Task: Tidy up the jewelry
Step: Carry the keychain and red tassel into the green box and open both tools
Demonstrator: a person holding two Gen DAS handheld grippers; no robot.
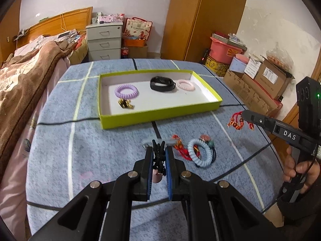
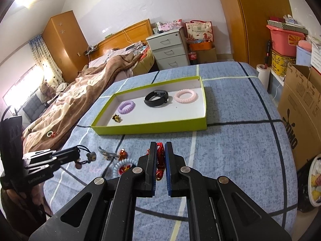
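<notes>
Tray [image 1: 160, 115]: four pieces; claws: two.

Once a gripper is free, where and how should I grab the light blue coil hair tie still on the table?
Pinch the right-hand arc of the light blue coil hair tie, descending from above with one finger inside the ring. It lies flat, and that side looks freer: red cord ornaments crowd its left edge, and beaded ties touch its far side.

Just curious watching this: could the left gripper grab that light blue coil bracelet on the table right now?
Probably not yet. The left gripper is shut on a black cord bracelet. The light blue coil bracelet lies uncovered just to its right, so it must unload first.
</notes>
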